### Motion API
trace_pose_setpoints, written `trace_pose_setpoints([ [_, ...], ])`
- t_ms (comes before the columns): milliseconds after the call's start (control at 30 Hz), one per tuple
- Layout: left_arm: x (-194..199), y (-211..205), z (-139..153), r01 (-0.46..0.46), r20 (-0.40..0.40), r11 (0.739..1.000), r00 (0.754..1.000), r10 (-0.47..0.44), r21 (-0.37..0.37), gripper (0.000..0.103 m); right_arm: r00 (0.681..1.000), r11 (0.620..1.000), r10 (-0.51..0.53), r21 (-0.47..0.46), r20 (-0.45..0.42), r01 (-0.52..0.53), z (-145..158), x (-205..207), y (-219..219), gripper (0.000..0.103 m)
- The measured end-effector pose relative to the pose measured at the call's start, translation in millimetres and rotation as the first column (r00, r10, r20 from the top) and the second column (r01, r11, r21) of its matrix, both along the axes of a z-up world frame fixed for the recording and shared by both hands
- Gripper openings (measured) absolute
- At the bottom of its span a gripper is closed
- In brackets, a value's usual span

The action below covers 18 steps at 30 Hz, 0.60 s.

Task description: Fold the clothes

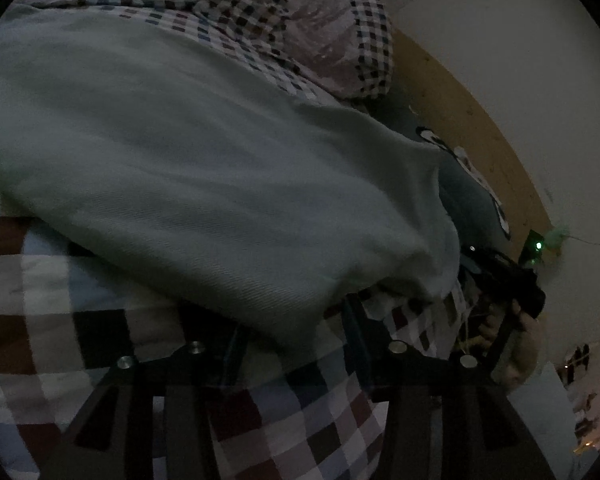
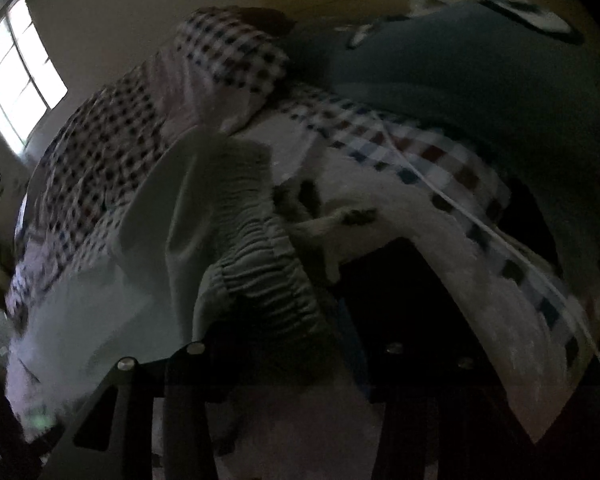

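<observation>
On the checkered bedspread [image 1: 60,320], both tools apparently pinch the pale garment [image 1: 180,160].

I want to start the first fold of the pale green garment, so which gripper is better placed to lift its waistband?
Probably the right gripper: the elastic waistband runs between its fingers.

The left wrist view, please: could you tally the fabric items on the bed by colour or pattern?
Pale green garment: 1
Checked bedding: 1
Checked pillow: 1
Dark teal cushion: 1
Total: 4
</observation>
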<state>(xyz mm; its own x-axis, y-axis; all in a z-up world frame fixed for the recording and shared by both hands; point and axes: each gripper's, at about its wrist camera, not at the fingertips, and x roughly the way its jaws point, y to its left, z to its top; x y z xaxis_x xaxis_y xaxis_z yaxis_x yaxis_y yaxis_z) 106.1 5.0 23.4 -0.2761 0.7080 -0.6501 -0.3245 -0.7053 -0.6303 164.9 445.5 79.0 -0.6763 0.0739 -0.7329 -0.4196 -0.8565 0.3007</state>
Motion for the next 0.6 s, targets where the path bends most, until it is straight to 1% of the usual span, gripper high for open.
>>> trace_pose_setpoints([
  [33, -1.5, 2.5, -1.3, 0.001, 0.005, 1.0, 1.0, -0.001, -0.005, 0.041, 1.0, 1.0, 0.005, 0.011, -0.004, -0.005, 0.8, 0.3, -0.6, 0.049],
  [100, -4.9, 3.3, -3.8, -0.003, 0.017, 1.0, 1.0, 0.004, -0.025, 0.03, 1.0, 0.999, 0.015, 0.033, -0.011, -0.015, 2.4, 1.0, -1.8, 0.05],
  [167, -8.5, 2.5, -5.2, -0.006, 0.039, 1.0, 0.999, 0.007, -0.023, 0.023, 1.0, 0.998, 0.025, 0.055, -0.018, -0.024, 4.0, 1.7, -3.0, 0.047],
  [200, -10.4, 2.1, -6.0, -0.007, 0.049, 1.0, 0.999, 0.008, -0.022, 0.02, 0.999, 0.997, 0.03, 0.066, -0.021, -0.029, 4.8, 2.1, -3.7, 0.04],
  [233, -12.1, 1.1, -6.5, -0.01, 0.06, 1.0, 0.998, 0.011, -0.016, 0.018, 0.999, 0.996, 0.036, 0.077, -0.024, -0.034, 5.6, 2.4, -4.3, 0.017],
  [300, -11.8, -0.7, -7.0, -0.015, 0.07, 1.0, 0.997, 0.015, -0.004, 0.013, 0.998, 0.994, 0.046, 0.099, -0.031, -0.043, 7.2, 3.1, -5.5, 0.009],
  [367, -9.2, -1.1, -0.9, -0.019, 0.052, 1.0, 0.998, 0.019, -0.007, 0.009, 0.998, 0.991, 0.057, 0.121, -0.037, -0.052, 8.8, 3.8, -6.7, 0.007],
  [433, -6.7, -2.6, 7.4, -0.024, 0.026, 1.0, 0.999, 0.025, -0.007, 0.008, 0.997, 0.992, 0.027, 0.122, -0.077, -0.017, 22.9, 33.1, 2.3, 0.006],
  [467, -7.0, -4.2, 9.2, -0.027, 0.026, 1.0, 0.999, 0.027, -0.005, 0.007, 0.997, 0.992, 0.007, 0.124, -0.081, 0.004, 26.7, 46.9, 7.6, 0.001],
  [533, -8.4, -6.5, 5.2, -0.023, 0.06, 1.0, 0.998, 0.024, -0.019, 0.005, 0.997, 0.986, -0.061, 0.153, -0.048, 0.068, 25.2, 68.3, 20.1, 0.0],
  [600, -9.2, -7.5, 0.5, -0.017, 0.09, 0.999, 0.996, 0.02, -0.035, 0.004, 0.996, 0.989, -0.094, 0.114, 0.0, 0.094, 13.0, 75.0, 35.2, 0.0],
])
